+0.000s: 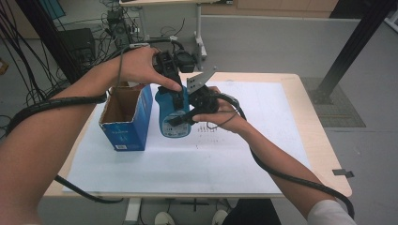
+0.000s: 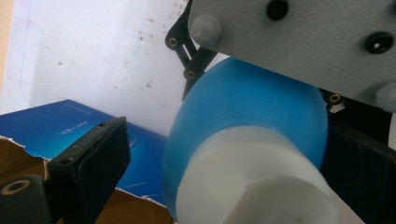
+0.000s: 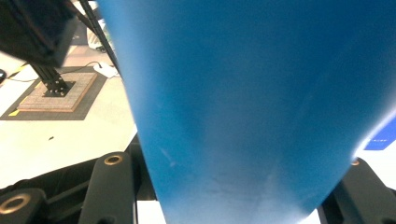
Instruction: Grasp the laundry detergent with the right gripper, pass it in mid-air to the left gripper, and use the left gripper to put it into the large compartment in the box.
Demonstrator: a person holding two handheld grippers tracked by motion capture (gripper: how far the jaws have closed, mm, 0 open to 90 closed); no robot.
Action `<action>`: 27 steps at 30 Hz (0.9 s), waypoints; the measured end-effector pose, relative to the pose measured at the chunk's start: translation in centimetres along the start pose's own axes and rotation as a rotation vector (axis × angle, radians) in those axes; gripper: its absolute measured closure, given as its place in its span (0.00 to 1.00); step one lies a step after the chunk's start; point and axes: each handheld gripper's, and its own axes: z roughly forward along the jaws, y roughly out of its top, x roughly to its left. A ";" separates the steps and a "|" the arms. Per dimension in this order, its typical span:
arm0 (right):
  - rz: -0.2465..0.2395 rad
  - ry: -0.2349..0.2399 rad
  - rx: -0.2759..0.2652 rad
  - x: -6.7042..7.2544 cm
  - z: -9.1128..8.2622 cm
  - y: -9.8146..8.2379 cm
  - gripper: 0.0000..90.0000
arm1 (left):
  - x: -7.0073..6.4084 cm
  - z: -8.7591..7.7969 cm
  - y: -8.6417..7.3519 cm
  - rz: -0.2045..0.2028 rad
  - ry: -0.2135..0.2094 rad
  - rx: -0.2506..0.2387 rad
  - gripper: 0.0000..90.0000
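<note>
Right tongs: reach in from the person's right hand and grip the blue bottle low on its body; in the right gripper view one black jaw stands on each side of the blue wall, close against it.
Left tongs: come down from above in the left hand, straddling the top of the bottle; in the left gripper view the white cap sits between the jaws, with a clear gap showing between the near jaw and the cap. Whether the far jaw touches cannot be told.
Blue bottle: upright on the table, directly under the left tongs and between the jaws of the right tongs; a label panel faces the camera in the high view.
Grey plate: the three-cornered plate on top of the right tongs, just beside the left tongs and tilted up.
Cardboard box: blue outside, brown inside, open at the top with torn flaps, standing just to the left of the bottle and of both tongs; it looks to touch the bottle, though this is not sure.
White sheet: covers most of the table beneath both tongs, with small dark marks near the right hand.
Cables: black, trailing back along each forearm from the tongs.
Beyond the tongs: grey floor with a tangle of wires.
</note>
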 end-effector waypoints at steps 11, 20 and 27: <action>0.001 0.002 -0.003 0.1 -0.1 0.1 0.48 | -0.1 0.1 0.1 -0.002 0.000 0.007 0.07; 0.001 0.003 -0.007 0.1 -0.1 0.1 0.48 | -0.1 0.1 0.0 -0.002 0.000 0.007 0.07; -0.005 0.002 -0.002 0.1 0.0 0.1 0.48 | -0.1 0.2 0.0 -0.002 -0.002 0.008 0.07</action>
